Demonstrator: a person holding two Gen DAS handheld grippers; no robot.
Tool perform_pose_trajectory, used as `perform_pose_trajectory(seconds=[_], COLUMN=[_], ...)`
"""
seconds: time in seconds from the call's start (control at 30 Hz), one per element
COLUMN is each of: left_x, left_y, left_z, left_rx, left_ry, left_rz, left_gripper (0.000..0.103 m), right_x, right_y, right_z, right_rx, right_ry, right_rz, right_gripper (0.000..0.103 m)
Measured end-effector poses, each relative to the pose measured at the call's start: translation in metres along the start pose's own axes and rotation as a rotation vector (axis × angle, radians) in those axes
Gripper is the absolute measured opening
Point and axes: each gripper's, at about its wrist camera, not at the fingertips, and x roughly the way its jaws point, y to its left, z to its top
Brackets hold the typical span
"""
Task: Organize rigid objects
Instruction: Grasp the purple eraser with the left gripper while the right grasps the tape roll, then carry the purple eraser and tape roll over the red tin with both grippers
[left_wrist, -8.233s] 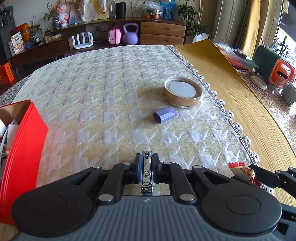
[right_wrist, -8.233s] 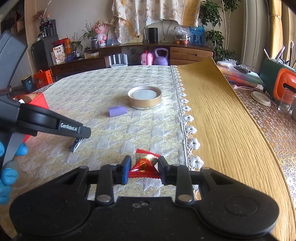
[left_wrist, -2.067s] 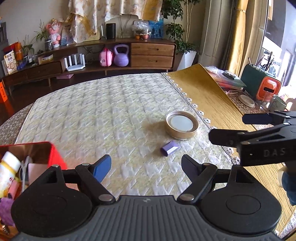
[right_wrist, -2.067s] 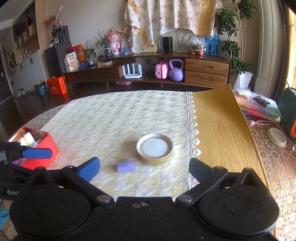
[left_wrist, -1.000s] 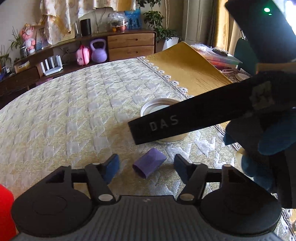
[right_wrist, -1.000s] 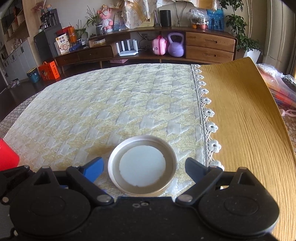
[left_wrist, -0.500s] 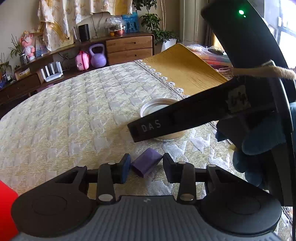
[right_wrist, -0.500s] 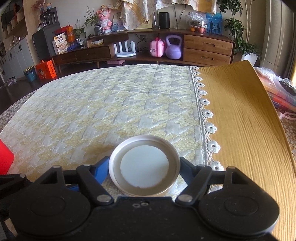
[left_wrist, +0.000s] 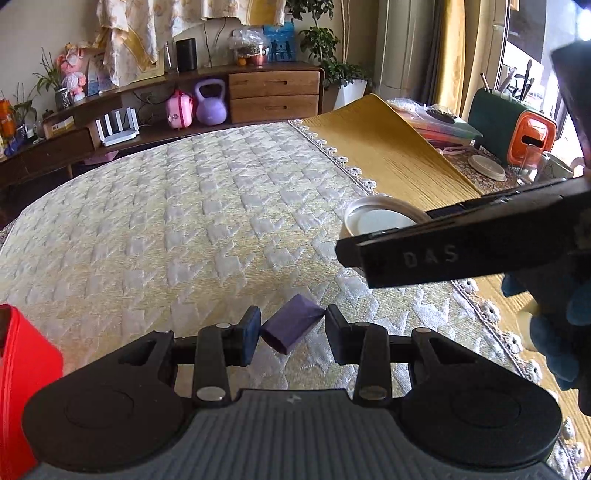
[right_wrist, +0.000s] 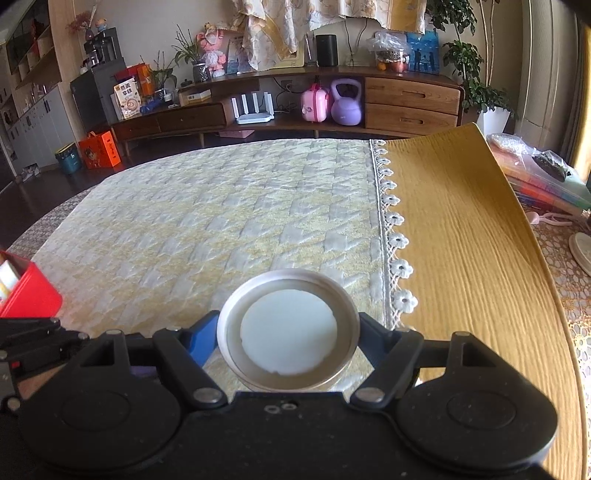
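A small purple block (left_wrist: 291, 325) sits between the fingers of my left gripper (left_wrist: 291, 330), which is shut on it just above the quilted cloth. A round metal lid (right_wrist: 288, 330) with a white centre is held between the fingers of my right gripper (right_wrist: 288, 339), which is shut on its rim. The lid also shows in the left wrist view (left_wrist: 380, 219), partly hidden behind the right gripper's black arm. A red box (left_wrist: 22, 373) stands at the left; it also shows in the right wrist view (right_wrist: 26, 291).
The quilted cream cloth (left_wrist: 192, 229) covers most of the table, with a lace edge and a yellow mat (right_wrist: 461, 229) to the right. Cluttered items (left_wrist: 517, 125) stand at the far right. A sideboard (right_wrist: 369, 99) lies beyond the table.
Both grippers closed: the left onto the purple block, the right onto the round lid. Both objects now look lifted, and the right gripper with the lid has moved right in the left view.
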Motion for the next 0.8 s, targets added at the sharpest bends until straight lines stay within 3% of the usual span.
perform_pose_trajectory(seconds=[0.47,0.8], left_x=[-0.076,-0.127], left_y=[0.018,0.051], left_z=[-0.006,-0.020], left_rx=[-0.052,-0.097], left_ry=[-0.023,-0.043], left_rz=[0.027,0.064], left_gripper=[0.037,0.037], right_x=[-0.070,-0.105], right_y=[0.042,0.085], right_z=[-0.005,-0.004], right_rx=[-0.045,-0.097], right_ry=[-0.033,-0.069], right_rz=[0.048,0.087], right_gripper=[0.077,0.077])
